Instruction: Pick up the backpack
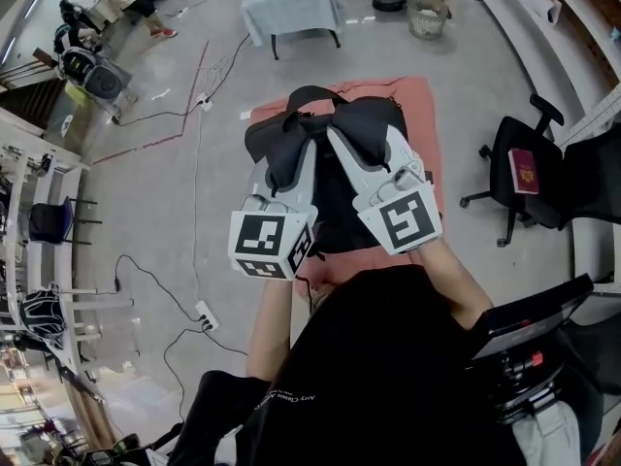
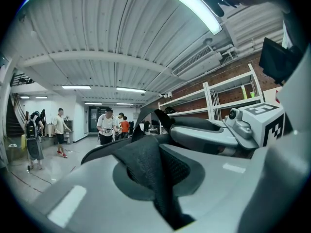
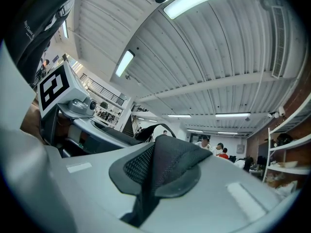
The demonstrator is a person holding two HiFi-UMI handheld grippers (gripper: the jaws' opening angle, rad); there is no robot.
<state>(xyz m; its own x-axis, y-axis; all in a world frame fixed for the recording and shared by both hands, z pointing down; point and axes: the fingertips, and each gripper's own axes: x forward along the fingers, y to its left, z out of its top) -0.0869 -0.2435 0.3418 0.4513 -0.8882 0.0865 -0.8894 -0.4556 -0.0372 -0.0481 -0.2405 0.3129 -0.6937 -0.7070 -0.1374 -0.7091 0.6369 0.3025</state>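
The black backpack [image 1: 337, 219] hangs between my two grippers above a pink mat [image 1: 428, 134]. My left gripper [image 1: 307, 142] is shut on one mesh shoulder strap [image 2: 144, 163], which bunches up between its grey jaws [image 2: 160, 178]. My right gripper [image 1: 336, 136] is shut on the other strap [image 3: 167, 163], pinched the same way [image 3: 154, 181]. Both grippers point about level, side by side, with the top handle loop [image 1: 312, 93] just beyond their tips. The right gripper [image 2: 245, 125] also shows in the left gripper view, and the left gripper [image 3: 68, 103] in the right gripper view.
A black office chair [image 1: 519, 207] with a red booklet [image 1: 524, 171] stands at the right. A table under a pale blue cloth [image 1: 291, 3] and wire baskets [image 1: 427, 13] are ahead. Cables and a power strip [image 1: 204, 315] lie on the floor at the left. People [image 2: 106, 125] stand far off.
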